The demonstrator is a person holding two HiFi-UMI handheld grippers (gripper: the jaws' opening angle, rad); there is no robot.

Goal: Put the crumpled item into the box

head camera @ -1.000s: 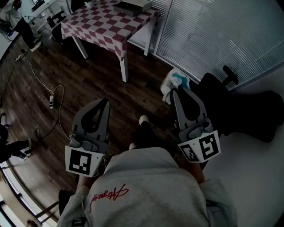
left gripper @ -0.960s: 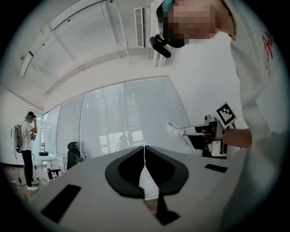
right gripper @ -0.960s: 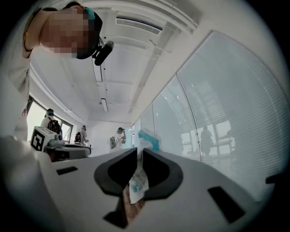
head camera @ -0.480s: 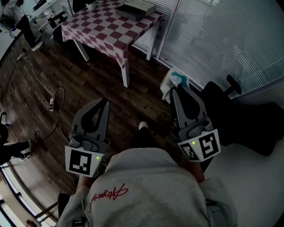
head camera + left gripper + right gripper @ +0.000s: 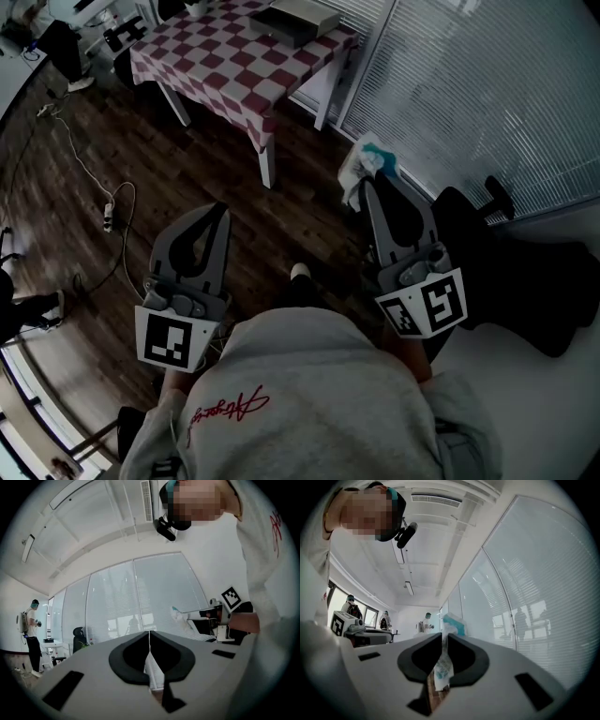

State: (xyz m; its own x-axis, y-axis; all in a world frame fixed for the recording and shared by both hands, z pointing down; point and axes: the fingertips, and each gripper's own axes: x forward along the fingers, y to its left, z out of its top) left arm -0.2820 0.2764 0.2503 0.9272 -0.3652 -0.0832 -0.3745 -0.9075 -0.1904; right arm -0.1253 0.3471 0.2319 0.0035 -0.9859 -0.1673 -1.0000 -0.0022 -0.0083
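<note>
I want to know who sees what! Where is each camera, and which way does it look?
Head view: on the person's head, looking down at the left claw, right claw, grey sweatshirt and checkered table.
Left gripper view: on the left claw, looking along its shut jaws toward the window blinds; the sweatshirt shows.
Right gripper view: on the right claw, looking along jaws pinching the crumpled item.
Shared: all three show the crumpled item.

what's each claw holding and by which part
The right claw is shut on the crumpled item, pinching one end; the rest bulges past the tips. The left claw is shut, empty.
</note>
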